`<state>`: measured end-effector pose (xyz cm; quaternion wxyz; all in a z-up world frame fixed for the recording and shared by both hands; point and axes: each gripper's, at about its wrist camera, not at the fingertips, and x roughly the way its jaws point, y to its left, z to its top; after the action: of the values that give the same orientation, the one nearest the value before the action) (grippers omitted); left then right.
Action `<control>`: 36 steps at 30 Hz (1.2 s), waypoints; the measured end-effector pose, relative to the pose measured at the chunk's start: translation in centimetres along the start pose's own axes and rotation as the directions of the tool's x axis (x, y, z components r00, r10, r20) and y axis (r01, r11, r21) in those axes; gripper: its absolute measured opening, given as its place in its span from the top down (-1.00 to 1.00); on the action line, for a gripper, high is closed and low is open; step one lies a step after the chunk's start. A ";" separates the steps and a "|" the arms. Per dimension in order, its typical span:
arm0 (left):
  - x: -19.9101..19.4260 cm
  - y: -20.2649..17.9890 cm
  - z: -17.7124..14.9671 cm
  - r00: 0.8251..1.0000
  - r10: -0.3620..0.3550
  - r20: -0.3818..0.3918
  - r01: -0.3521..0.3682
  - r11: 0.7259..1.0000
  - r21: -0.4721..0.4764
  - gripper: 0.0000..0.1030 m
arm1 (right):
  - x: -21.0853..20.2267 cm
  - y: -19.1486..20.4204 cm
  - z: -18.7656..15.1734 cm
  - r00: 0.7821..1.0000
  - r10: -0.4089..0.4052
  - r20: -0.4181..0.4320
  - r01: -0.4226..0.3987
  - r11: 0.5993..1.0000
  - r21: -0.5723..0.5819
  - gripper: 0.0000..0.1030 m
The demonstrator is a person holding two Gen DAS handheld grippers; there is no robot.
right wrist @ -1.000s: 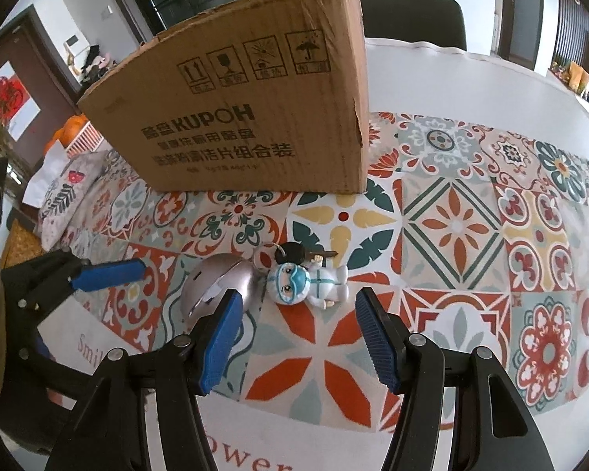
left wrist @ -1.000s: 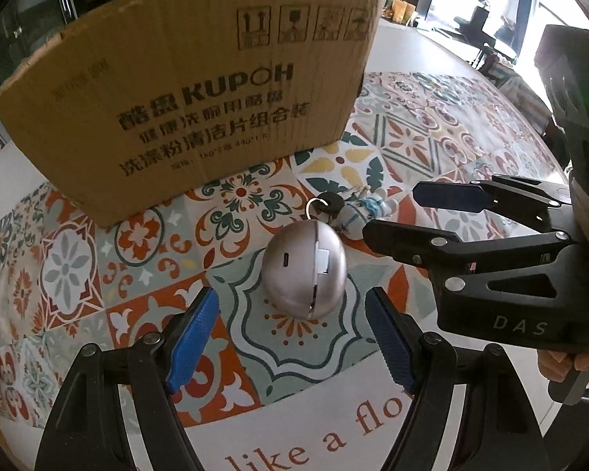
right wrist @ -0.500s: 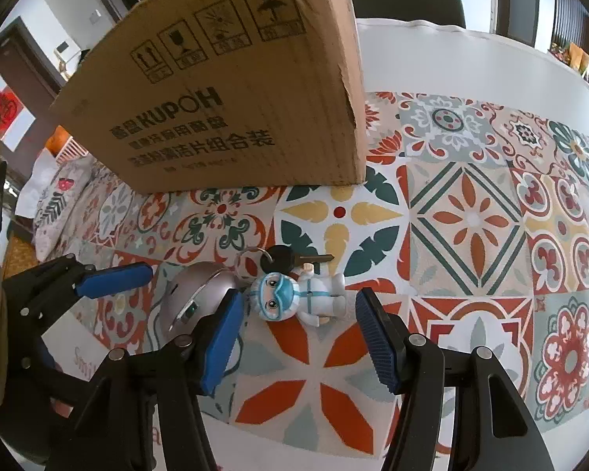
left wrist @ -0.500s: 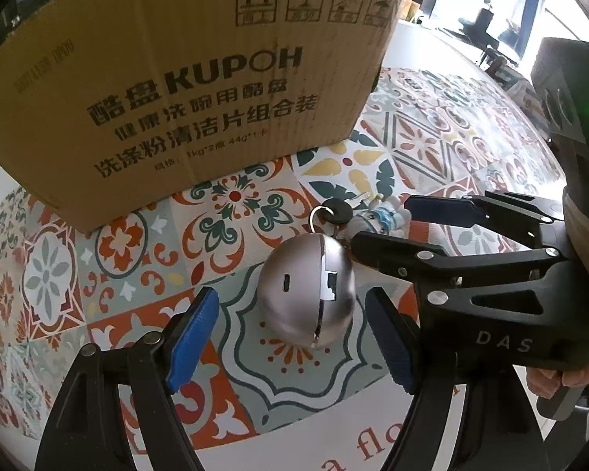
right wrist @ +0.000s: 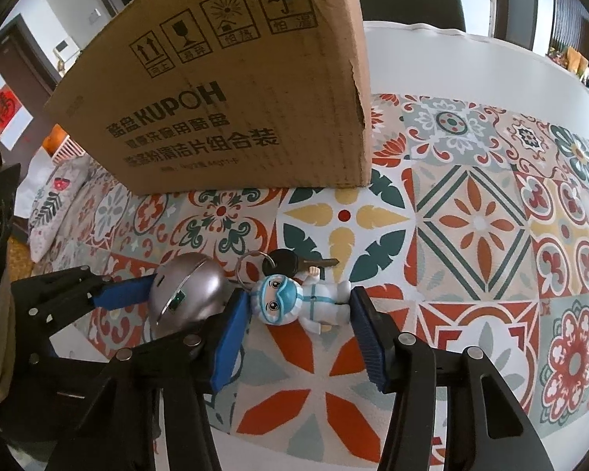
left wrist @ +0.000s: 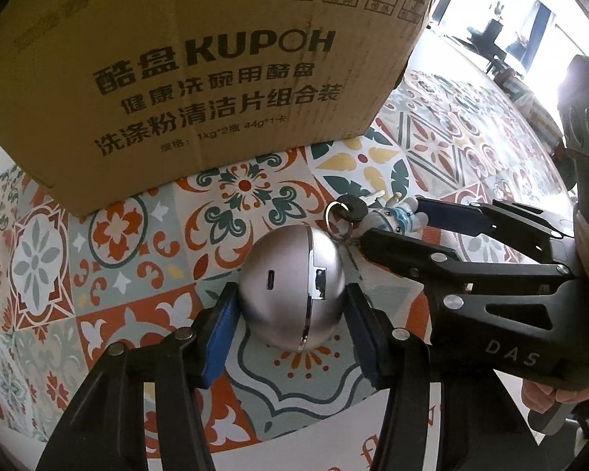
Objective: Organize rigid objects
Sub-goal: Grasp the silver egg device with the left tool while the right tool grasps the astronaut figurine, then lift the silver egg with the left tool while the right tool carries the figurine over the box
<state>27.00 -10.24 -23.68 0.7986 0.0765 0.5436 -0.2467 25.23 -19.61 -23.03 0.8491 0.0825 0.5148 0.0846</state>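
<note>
A silver ball-shaped device with a small port lies on the patterned cloth. My left gripper has its blue pads against both sides of it, shut on it. It also shows in the right wrist view. A small doll keychain in a white suit and blue mask, with a black key on a ring, lies just right of the ball. My right gripper straddles the doll, its pads close to both ends, touching at the feet; contact at the head is unclear.
A large KUPOH cardboard box stands just behind both objects; it also shows in the right wrist view. The tile-patterned cloth extends to the right over a white table. A dark chair is behind the table.
Both grippers moved forward and narrowed. The left pads closed onto the silver ball. The right pads closed in around the doll keychain.
</note>
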 end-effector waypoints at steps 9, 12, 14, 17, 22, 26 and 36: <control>-2.2 2.1 -1.6 0.997 0.063 0.052 -0.061 0.997 -0.038 -0.02 | -0.8 0.1 -0.7 0.998 -0.056 0.026 0.056 0.998 0.003 -0.02; -3.3 2.6 -2.0 0.993 0.085 0.081 -0.082 0.996 -0.044 -0.02 | -1.4 0.2 -0.9 0.998 -0.053 0.038 0.053 0.999 0.011 -0.02; -3.9 3.1 -2.2 0.991 0.094 0.095 -0.089 0.995 -0.053 -0.02 | -1.8 0.4 -0.9 0.997 -0.067 0.050 0.066 0.998 0.015 -0.02; -5.0 3.6 -2.4 0.988 0.103 0.114 -0.096 0.993 -0.062 -0.02 | -2.7 0.7 -0.9 0.994 -0.083 0.071 0.082 0.996 0.025 -0.02; -7.2 4.4 -2.5 0.982 0.112 0.151 -0.101 0.992 -0.076 -0.02 | -4.1 1.1 -0.7 0.989 -0.102 0.104 0.099 0.995 0.033 -0.02; -8.9 4.7 -2.5 0.975 0.126 0.182 -0.113 0.990 -0.079 -0.02 | -5.4 1.5 -0.3 0.985 -0.114 0.126 0.110 0.993 0.038 -0.02; -12.7 3.6 -0.6 0.959 0.129 0.253 -0.106 0.989 -0.100 -0.02 | -8.7 2.8 0.9 0.972 -0.124 0.200 0.118 0.992 0.045 -0.03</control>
<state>24.59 -2.94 -12.93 0.8784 0.0415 0.4395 -0.1832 21.88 -18.96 -14.47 0.8992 0.0729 0.4312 0.0155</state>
